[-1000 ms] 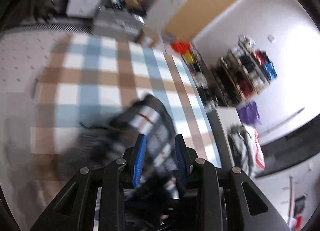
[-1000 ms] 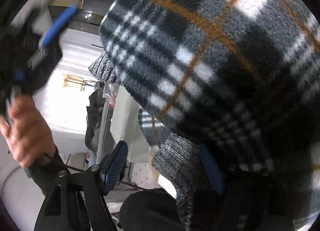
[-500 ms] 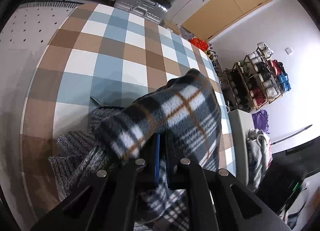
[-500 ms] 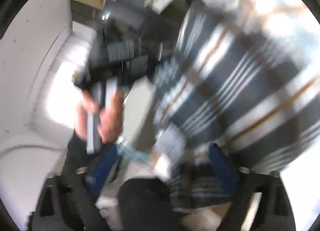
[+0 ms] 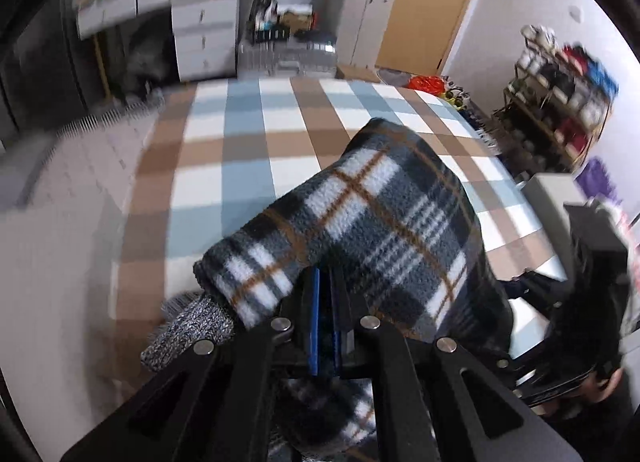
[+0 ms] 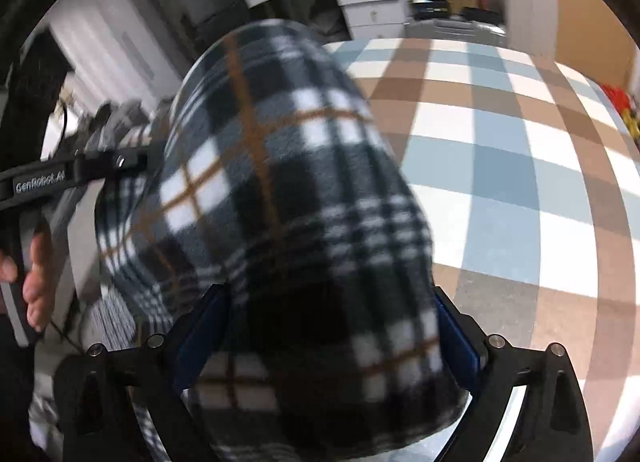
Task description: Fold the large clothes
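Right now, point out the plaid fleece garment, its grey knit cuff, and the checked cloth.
plaid fleece garment (image 5: 384,221), left wrist view, top of the fold.
grey knit cuff (image 5: 188,328), left wrist view, ribbed end.
checked cloth (image 6: 520,165), right wrist view, bare blue square.

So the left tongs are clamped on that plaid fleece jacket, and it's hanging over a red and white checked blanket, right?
Not quite: the blanket is checked in brown, blue and white, not red and white, as the left wrist view shows. The rest holds: the left tongs are clamped on the plaid fleece jacket above it.
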The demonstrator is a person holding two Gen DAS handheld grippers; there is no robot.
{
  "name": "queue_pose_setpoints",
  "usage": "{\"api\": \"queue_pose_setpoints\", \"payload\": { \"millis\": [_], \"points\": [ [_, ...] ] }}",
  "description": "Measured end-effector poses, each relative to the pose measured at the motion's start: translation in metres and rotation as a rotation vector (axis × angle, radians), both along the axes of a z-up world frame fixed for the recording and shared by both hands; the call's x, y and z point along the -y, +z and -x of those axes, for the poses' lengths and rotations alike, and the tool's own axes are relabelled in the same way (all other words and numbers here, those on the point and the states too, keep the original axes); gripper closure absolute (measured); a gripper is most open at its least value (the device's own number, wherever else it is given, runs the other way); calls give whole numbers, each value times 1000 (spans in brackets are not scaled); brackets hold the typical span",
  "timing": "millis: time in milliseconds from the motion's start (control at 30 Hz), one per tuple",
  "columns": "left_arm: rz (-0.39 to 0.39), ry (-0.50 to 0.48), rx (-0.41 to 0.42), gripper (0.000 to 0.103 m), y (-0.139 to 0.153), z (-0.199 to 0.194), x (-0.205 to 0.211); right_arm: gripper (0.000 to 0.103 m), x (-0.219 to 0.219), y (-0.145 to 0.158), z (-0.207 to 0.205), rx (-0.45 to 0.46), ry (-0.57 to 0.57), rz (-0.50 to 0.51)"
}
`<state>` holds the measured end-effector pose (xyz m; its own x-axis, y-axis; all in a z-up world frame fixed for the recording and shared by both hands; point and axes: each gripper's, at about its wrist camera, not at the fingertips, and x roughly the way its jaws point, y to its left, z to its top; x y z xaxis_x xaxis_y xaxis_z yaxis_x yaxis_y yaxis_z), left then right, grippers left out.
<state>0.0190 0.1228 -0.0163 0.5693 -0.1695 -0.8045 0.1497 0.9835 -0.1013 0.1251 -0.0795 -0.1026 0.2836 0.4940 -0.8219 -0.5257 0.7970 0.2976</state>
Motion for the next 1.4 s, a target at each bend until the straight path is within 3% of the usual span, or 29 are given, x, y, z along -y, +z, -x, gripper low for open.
{"api": "queue_pose_setpoints", "payload": {
  "millis": [133,367,500,567,600,633,700,900,1033,1133,1200,1300,1400],
  "points": [
    [-105,14,47,100,0,10,13,6,-3,-1,8,-11,19,-19],
    [-63,56,26,100,8,13,1,6,-6,4,39,-60,56,-39],
    [-129,58,17,96,13,23,9,6,-6,6,52,-109,55,-67],
    [-144,48,-16,85,19,29,11,6,-7,6,57,-113,52,-68],
    [-136,49,-15,69,24,33,9,6,-8,6,57,-110,50,-65],
    [-130,67,-7,37,29,39,6,6,-8,6,58,-107,45,-64],
    [-144,123,10,5,33,50,0,6,-7,5,55,-113,35,-72],
    [-355,173,-47,4,1,69,-14,6,-3,7,56,-169,-5,-119],
    [-292,200,-174,4,-32,54,-29,6,-13,7,65,-184,30,-121],
    [-287,237,-212,4,-54,37,-40,6,-19,7,73,-198,63,-136],
    [-183,248,-249,4,-64,29,-53,7,-18,7,71,-211,72,-156],
    [-76,254,-261,4,-67,26,-66,7,-3,11,62,-233,74,-217],
    [-63,215,-244,5,-67,21,-68,7,24,23,47,-194,29,-307]
  ]
}}
